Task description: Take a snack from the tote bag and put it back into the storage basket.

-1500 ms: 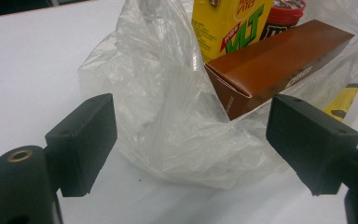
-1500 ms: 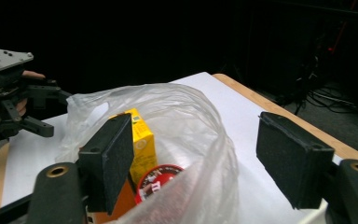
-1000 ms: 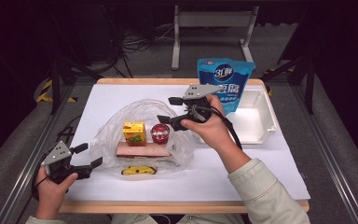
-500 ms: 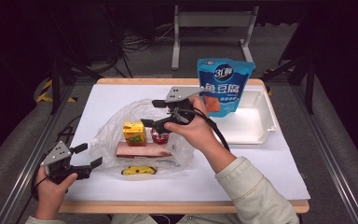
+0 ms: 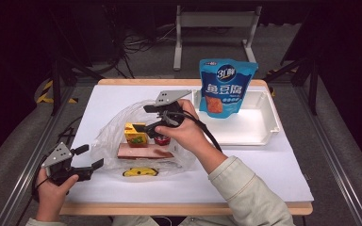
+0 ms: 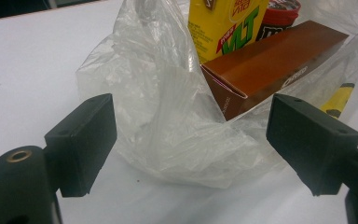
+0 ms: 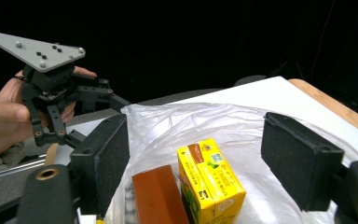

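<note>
The right tool [image 5: 147,117] hangs released just above the yellow juice carton [image 5: 135,134] inside the plastic bag [image 5: 111,136]; the left tool [image 5: 86,157], also released, faces the bag's near edge on the bench [image 5: 264,165].

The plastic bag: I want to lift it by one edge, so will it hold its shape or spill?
The plastic bag looks thin and crumpled, so probably floppy. The brown box and yellow carton lie loose inside; they may slide out.

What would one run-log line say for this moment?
right gripper: open, above yellow juice carton | left gripper: open, beside clear plastic bag | nothing gripped
</note>
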Motion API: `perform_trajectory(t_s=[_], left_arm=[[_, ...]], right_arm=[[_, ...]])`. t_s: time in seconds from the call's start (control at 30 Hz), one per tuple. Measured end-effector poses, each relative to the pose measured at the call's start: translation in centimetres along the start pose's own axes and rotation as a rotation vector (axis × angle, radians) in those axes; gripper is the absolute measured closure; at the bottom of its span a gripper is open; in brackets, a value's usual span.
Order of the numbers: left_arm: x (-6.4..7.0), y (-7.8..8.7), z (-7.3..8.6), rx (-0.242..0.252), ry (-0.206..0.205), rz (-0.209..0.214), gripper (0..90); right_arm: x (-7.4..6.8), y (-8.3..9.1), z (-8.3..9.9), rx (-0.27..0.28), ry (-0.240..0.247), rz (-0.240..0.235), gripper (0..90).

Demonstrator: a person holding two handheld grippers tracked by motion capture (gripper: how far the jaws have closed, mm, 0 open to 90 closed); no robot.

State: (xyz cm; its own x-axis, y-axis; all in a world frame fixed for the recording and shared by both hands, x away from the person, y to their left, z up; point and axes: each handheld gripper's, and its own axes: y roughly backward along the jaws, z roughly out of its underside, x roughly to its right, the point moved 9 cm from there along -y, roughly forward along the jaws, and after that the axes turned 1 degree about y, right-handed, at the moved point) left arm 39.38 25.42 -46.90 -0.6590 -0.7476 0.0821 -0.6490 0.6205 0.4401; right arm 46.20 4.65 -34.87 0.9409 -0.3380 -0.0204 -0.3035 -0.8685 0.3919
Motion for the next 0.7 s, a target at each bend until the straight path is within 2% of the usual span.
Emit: perform_trajectory(t_s=[0.3, 0.7], left_arm=[[0.0, 0.0, 0.0, 0.003, 0.002, 0.002, 16.6], [-0.1, 0.1, 0.0, 0.006, 0.005, 0.002, 16.5]], right_arm=[[0.2, -1.9, 0.9, -0.017, 0.010, -0.025, 22.5], [1.2, -3.7, 2.7, -0.067, 0.008, -0.006, 21.8]])
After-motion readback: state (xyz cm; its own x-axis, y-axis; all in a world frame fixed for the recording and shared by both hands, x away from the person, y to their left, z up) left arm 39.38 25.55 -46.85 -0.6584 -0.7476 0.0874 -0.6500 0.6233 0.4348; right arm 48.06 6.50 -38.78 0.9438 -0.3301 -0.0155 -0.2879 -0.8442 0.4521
